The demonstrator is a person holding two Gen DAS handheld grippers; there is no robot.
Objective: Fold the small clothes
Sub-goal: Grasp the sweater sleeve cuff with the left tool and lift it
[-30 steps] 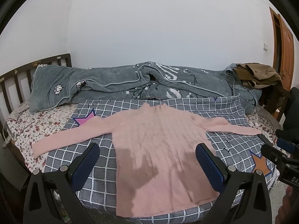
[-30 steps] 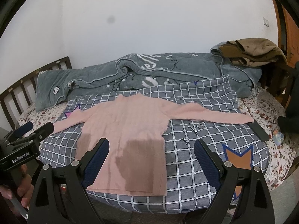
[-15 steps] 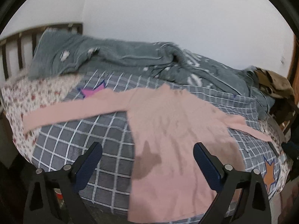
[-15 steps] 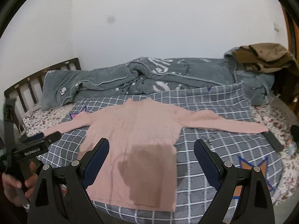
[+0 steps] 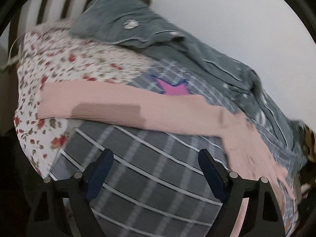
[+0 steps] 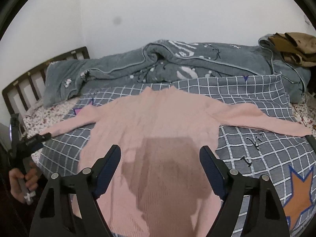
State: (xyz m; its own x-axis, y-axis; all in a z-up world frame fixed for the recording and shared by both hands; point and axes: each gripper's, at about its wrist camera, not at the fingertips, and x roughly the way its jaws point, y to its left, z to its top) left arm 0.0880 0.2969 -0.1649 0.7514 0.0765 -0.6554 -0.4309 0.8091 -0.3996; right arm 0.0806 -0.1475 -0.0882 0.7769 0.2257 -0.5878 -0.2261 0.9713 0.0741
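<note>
Sweater (image 6: 158, 138) in pink lies flat on our checked blanket (image 6: 256, 158), sleeves spread toward nine and three o'clock. Our right gripper (image 6: 160, 167) hovers over its lower body, jaws closing with nothing pinched between them. Our left gripper (image 5: 156, 169) hangs above bare checked blanket, jaws also closing on nothing; the left sleeve (image 5: 110, 106) crosses at twelve o'clock from it, its cuff on the floral sheet (image 5: 59, 59). At twelve o'clock beyond the sweater a grey quilt (image 6: 177, 63) is bunched along the wall.
</note>
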